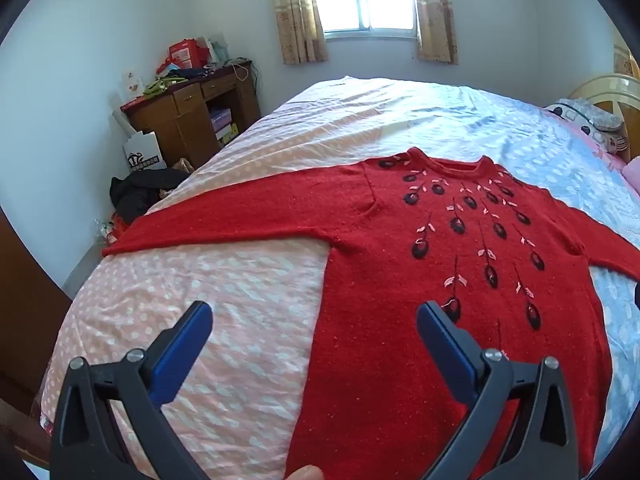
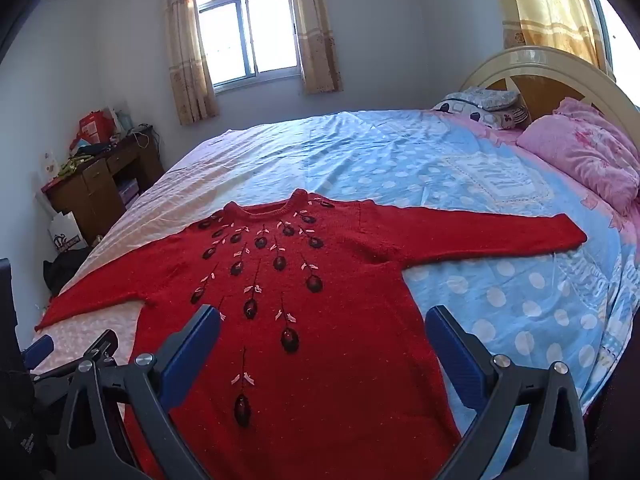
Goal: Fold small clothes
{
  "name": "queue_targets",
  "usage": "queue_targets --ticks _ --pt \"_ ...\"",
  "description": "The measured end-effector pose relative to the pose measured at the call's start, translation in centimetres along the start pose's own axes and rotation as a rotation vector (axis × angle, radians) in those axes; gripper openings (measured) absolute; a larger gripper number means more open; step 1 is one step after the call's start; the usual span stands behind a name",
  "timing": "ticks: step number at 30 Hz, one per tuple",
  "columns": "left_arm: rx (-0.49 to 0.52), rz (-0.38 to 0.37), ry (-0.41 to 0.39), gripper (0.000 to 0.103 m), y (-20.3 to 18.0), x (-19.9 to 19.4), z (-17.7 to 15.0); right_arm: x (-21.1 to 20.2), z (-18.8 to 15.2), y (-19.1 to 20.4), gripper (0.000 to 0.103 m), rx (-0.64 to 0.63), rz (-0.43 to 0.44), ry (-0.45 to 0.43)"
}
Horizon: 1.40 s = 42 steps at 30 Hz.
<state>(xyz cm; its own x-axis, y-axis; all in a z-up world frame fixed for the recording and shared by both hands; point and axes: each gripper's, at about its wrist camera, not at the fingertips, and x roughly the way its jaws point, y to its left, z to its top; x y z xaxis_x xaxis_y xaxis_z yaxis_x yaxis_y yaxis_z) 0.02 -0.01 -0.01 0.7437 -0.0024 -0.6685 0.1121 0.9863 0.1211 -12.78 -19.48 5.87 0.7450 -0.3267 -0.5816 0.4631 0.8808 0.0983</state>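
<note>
A red sweater (image 1: pixel 400 280) is spread flat on the bed (image 1: pixel 240 280), collar toward twelve o'clock, sleeves stretched toward nine and three. Both the left tongs (image 1: pixel 314 316) and right tongs (image 2: pixel 322 320) are held released above its hem, neither nearer.

The red sweater's (image 1: pixel 380 320) near hem is hidden behind the gripper frames in both wrist views. Its right sleeve runs past the left view's edge. Desk (image 1: pixel 188 116) clutter is indistinct.

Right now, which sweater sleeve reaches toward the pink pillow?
The sleeve on the blue half of the sheet; the other sleeve lies on the pink half.
</note>
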Motion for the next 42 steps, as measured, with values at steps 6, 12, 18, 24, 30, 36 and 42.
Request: queue_targets --ticks 6,12,18,24,30,36,42 --pt "0.005 -0.032 0.025 0.103 -0.7 0.1 0.0 0.3 -0.3 0.3 0.102 -0.005 -0.005 0.019" --pt "-0.011 -0.064 0.044 0.103 -0.5 0.5 -0.4 0.5 -0.4 0.2 0.102 -0.004 -0.007 0.032" --pt "-0.016 -0.057 0.055 0.103 -0.5 0.8 -0.6 0.8 -0.4 0.2 0.102 -0.007 -0.008 0.037" --pt "-0.020 -0.070 0.063 0.103 -0.3 0.9 -0.7 1.1 -0.6 0.4 0.102 -0.011 -0.011 0.049" --pt "-0.015 -0.087 0.062 0.103 -0.5 0.7 -0.8 1.3 -0.6 0.4 0.102 -0.012 -0.015 0.047" --pt "-0.013 -0.091 0.062 0.103 -0.7 0.7 -0.8 1.4 -0.7 0.3 0.102 -0.008 -0.015 0.053" --pt "-0.015 -0.092 0.062 0.103 -0.7 0.7 -0.8 1.4 -0.8 0.3 0.102 -0.007 -0.013 0.056"
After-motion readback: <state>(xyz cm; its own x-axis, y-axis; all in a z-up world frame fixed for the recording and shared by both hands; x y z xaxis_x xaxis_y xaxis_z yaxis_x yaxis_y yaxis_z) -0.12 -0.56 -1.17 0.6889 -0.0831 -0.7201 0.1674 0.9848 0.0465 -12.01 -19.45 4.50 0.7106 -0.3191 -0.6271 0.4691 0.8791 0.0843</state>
